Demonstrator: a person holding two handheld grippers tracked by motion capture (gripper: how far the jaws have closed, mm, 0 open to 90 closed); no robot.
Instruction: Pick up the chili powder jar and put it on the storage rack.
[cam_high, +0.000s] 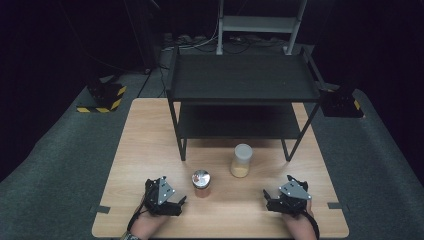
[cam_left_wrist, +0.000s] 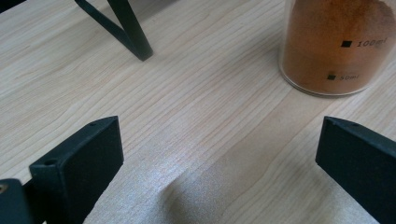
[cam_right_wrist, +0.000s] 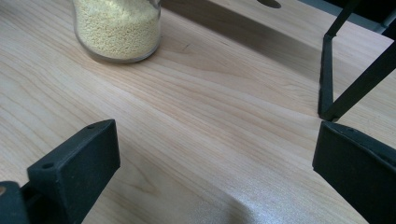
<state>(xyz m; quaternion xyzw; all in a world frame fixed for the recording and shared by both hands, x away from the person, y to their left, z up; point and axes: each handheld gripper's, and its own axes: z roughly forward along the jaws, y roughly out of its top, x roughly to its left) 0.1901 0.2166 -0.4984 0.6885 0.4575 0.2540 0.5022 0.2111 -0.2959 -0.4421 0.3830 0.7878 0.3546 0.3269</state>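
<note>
Both tools rest near the surface's front edge with jaws wide apart and empty; the left tool (cam_high: 181, 201) should slide level onto the orange-powder jar (cam_high: 201, 183) just beside it, gripping below the lid, while the right tool (cam_high: 267, 196) stays clear of the yellow-grain jar (cam_high: 242, 160) toward the shelf rack (cam_high: 243, 80).

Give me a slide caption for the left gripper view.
Open hand-held gripper hovers over the wooden table, facing a jar of orange powder.

Each black claw (cam_high: 176, 204) (cam_high: 270, 199) carries a grey three-cornered, screw-dotted plate, square-ended jaws, and seemingly a dark trailing cable.
</note>
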